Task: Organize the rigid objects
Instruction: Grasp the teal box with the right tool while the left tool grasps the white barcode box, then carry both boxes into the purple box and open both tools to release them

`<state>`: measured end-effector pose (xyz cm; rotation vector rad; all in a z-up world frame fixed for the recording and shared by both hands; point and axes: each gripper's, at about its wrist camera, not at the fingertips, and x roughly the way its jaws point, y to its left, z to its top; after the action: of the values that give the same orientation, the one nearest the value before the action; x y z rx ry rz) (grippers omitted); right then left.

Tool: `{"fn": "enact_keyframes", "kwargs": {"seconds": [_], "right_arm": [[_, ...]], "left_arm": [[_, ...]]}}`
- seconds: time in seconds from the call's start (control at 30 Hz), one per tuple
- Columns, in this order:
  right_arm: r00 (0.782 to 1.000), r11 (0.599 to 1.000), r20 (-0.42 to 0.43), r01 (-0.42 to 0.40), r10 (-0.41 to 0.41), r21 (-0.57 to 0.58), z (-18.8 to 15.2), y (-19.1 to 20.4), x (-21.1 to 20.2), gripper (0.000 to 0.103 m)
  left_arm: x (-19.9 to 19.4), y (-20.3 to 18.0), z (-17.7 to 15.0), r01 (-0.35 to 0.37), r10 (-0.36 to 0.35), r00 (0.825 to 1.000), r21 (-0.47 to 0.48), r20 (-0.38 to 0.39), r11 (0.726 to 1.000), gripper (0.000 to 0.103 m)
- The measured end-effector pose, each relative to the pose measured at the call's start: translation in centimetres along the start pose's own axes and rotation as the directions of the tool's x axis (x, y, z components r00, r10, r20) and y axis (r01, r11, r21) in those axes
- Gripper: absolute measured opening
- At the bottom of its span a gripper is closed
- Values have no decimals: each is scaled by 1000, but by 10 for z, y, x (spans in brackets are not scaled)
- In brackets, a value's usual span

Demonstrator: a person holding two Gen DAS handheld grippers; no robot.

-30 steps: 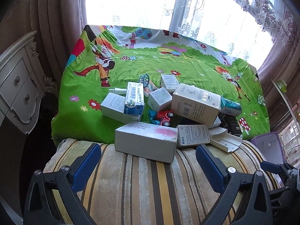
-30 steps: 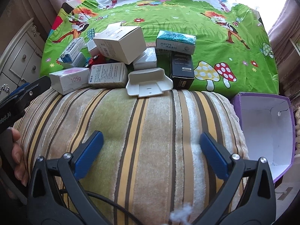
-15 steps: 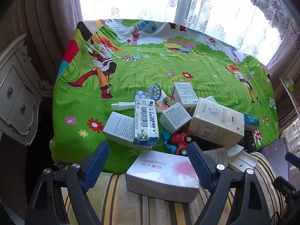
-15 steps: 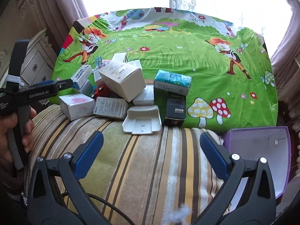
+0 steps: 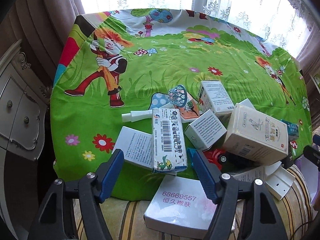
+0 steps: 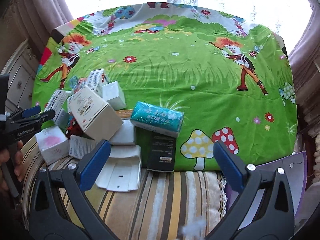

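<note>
A heap of small boxes lies at the near edge of a green cartoon-print cloth (image 5: 164, 64). My left gripper (image 5: 156, 156) is open, its fingers either side of the near end of a white and blue barcode box (image 5: 169, 140), not touching it. A white box with pink print (image 5: 180, 206) lies just below. A big cream box (image 5: 258, 134) and a red toy car (image 5: 217, 156) lie to the right. My right gripper (image 6: 162, 152) is open and empty, over a black box (image 6: 162, 152) and beside a white plastic tray (image 6: 120, 170). A teal packet (image 6: 158, 120) lies beyond.
The heap rests partly on a striped cushion (image 6: 160, 200). A purple open box (image 6: 280, 180) stands at the right. A carved dresser (image 5: 18, 110) stands left of the table. The left gripper shows in the right wrist view (image 6: 34, 116). Curtains and a bright window are behind.
Both grippers have moved forward towards the heap. The left one has come up around the barcode box; the right one has come up to the black box and tray.
</note>
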<state>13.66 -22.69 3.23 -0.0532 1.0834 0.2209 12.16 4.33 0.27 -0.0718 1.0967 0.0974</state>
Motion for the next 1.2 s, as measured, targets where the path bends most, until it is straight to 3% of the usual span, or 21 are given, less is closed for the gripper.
{"fn": "enact_keyframes", "kwargs": {"seconds": [0.17,0.4,0.57,0.67,0.73,0.87,1.2], "right_arm": [[999,999,-21,36,-35,41,14,-1,19,103],[994,992,-49,103,-99,70,25,0,43,102],[992,990,-54,118,-114,82,26,1,51,100],[992,989,-68,112,-106,99,26,-1,57,91],[992,988,-75,110,-102,109,23,-3,60,78],[996,986,-56,76,-69,148,20,-9,56,78],[992,983,62,97,-107,154,5,-20,13,78]], "left_arm": [[8,1,2,5,-5,1000,-6,-16,1000,62],[12,2,1,21,-21,1000,-7,-20,1000,37],[10,2,-1,27,-27,1000,-8,-7,1000,37],[5,2,-2,24,-24,1000,-11,9,1000,36],[2,3,-4,22,-22,1000,-13,18,1000,36],[-2,4,-4,35,-34,999,-18,30,999,36],[-34,-7,-9,39,-37,994,-13,101,999,36]]}}
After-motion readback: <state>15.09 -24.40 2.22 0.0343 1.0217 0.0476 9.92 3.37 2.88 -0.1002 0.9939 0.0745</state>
